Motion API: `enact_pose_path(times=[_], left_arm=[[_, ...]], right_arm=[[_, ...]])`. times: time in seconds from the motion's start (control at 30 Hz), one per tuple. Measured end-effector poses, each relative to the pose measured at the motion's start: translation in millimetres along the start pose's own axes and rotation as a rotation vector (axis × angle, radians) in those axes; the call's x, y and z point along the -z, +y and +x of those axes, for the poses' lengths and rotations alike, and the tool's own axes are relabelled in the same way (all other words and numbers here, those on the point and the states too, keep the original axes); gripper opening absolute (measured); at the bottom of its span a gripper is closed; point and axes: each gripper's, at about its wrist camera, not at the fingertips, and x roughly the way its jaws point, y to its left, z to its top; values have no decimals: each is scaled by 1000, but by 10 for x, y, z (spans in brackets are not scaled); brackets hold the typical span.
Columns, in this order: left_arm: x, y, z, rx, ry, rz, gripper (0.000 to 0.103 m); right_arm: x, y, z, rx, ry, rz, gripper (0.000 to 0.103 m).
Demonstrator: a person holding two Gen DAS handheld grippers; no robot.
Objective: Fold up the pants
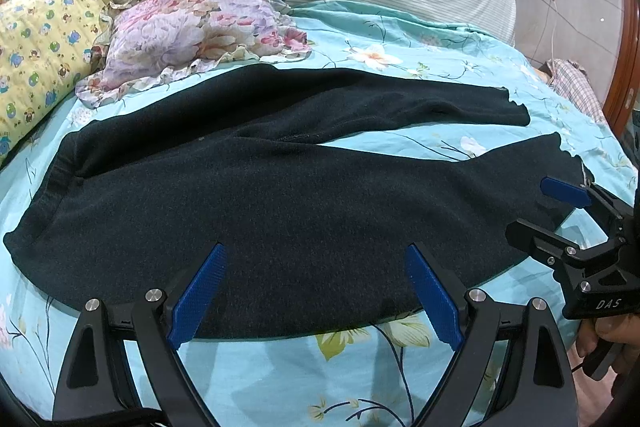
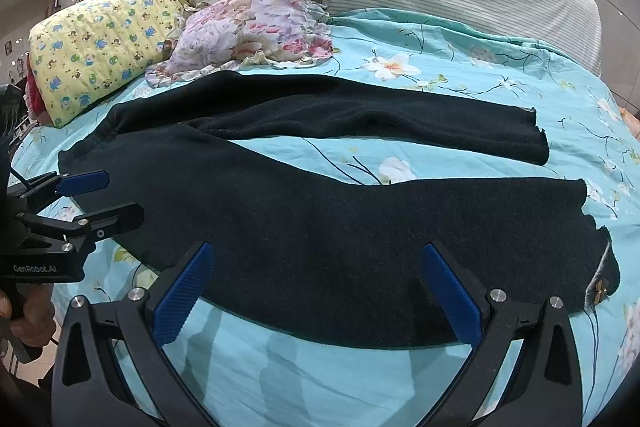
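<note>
Black pants point(image 1: 304, 195) laid flat on bedspread point(image 1: 280, 379), legs splayed; left gripper point(image 1: 316, 301) and right gripper point(image 2: 316, 301) spread wide, nothing held, poised at near edge; bedspread risks being pinched along with fleece; single layer may be caught, fold skewed.

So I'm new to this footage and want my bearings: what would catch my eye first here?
The dark pants dominate, spread flat across the turquoise floral bedspread with the two legs splayed apart. Both grippers, left and right, sit open at the near edge of the pants, blue fingers wide. Behind, a floral pillow and a yellow cartoon-print pillow lie at the head of the bed.
</note>
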Motion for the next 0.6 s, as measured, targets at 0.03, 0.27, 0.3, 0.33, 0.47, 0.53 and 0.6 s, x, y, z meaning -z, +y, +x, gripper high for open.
enact_pose_path(times=[0.03, 0.27, 0.3, 0.33, 0.47, 0.53, 0.6], left_arm=[[0, 0, 0, -1, 0, 0, 92], [6, 0, 6, 4, 0, -3, 92], [10, 1, 7, 5, 1, -4, 92], [13, 1, 7, 5, 2, -5, 92], [15, -3, 7, 7, 3, -6, 92], [18, -8, 7, 9, 4, -7, 92], [18, -8, 5, 10, 5, -6, 92]], right_arm=[[2, 2, 0, 0, 0, 0, 103], [-2, 5, 6, 1, 0, 1, 103], [-4, -5, 2, -1, 0, -1, 103], [-2, -2, 2, -1, 1, -1, 103], [-7, -5, 0, 0, 1, -1, 103], [-9, -6, -3, -2, -1, 1, 103], [-10, -7, -1, 0, 0, 2, 103]])
